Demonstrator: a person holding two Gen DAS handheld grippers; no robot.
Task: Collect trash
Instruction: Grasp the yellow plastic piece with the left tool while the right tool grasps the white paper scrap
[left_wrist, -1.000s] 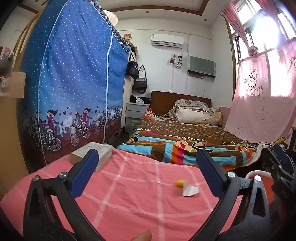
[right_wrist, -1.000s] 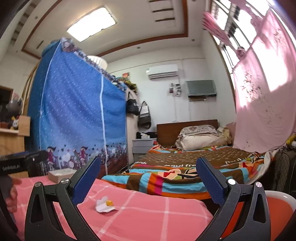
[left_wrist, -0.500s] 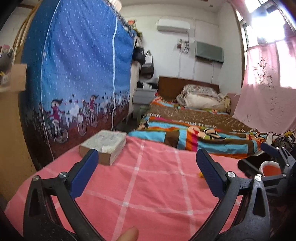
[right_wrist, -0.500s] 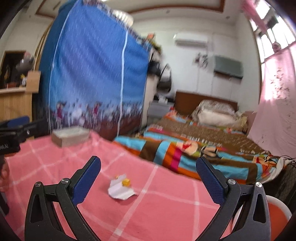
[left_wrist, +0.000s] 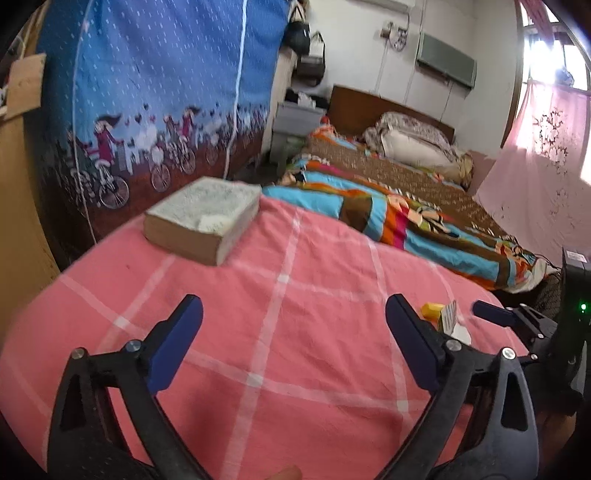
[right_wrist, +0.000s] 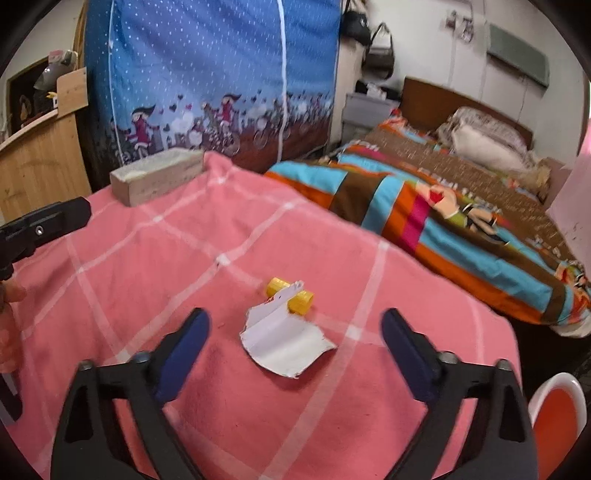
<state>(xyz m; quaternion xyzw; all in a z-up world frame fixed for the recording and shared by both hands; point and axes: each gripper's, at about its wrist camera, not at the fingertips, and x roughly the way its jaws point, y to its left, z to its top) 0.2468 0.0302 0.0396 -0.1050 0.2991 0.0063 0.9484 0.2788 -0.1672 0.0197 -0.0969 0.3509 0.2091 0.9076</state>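
Right wrist view: the right tool (right_wrist: 295, 345) has its two blue-padded fingers (right_wrist: 181, 354) spread wide apart. Nothing is held and nothing touches either pad. The tool hovers over the bench (right_wrist: 147, 258), which is covered by a pink cloth with a white grid pattern.

The trash lies on the cloth, framed in the gap between the right tool's fingers and slightly ahead of them:
- a torn piece of white paper (right_wrist: 284, 341), creased and partly folded upright;
- a small yellow cap-like piece (right_wrist: 300, 301) touching the far edge of the paper, with a second yellow piece just beside it.

No writing can be read on the paper in this view.

Left wrist view: the left tool (left_wrist: 293, 341) is also spread wide, with nothing between its pads. The same trash appears just beyond its right-hand finger, near the right edge of the bench. The paper (left_wrist: 451, 321) shows a printed patch that is too small to read. One blue finger of the right tool reaches in just beside the paper.

A thick book (left_wrist: 203, 218) lies flat at the far left corner of the bench, well apart from the trash. Its cover text is illegible. A white-rimmed red bin (right_wrist: 557, 413) sits below the bench edge at lower right.
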